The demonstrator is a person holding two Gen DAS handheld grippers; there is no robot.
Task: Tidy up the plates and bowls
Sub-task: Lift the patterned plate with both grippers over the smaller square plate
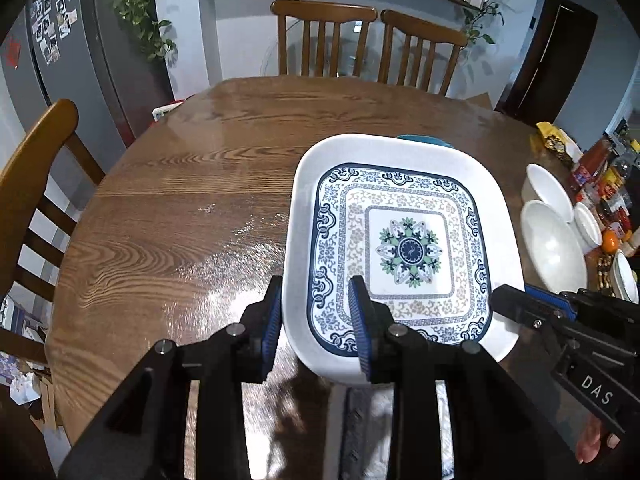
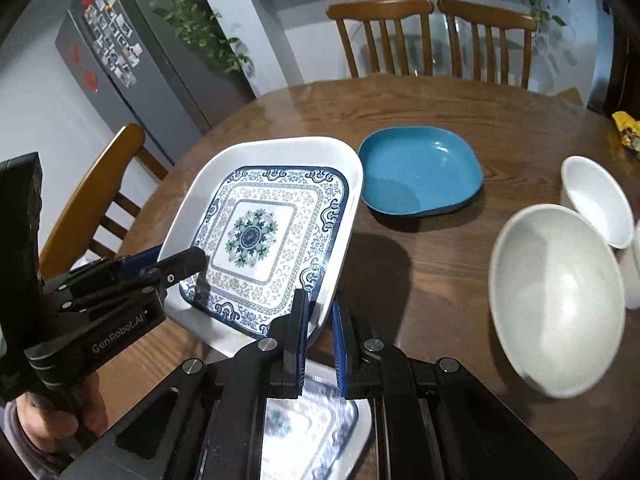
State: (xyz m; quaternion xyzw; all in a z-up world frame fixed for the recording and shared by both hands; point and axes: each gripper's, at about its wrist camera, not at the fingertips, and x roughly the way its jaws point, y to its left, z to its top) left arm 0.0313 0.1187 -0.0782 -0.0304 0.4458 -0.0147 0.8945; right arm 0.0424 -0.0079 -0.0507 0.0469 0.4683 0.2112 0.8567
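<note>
Round wooden table (image 1: pixel 168 208), left half bare; left claw (image 1: pixel 316 320), right claw (image 2: pixel 320 320) clench patterned plate (image 1: pixel 404 240) rims.

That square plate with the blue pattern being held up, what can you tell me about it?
The patterned plate is square with rounded corners and a raised white rim, glossy like ceramic or melamine. Inside, blue scrollwork borders frame a green and blue flower medallion. It is lifted off the wooden table and tilted. The left gripper clamps its near left rim and the right gripper its near right rim. A similar plate lies blurred beneath it; the blue dish sits just beyond.
</note>
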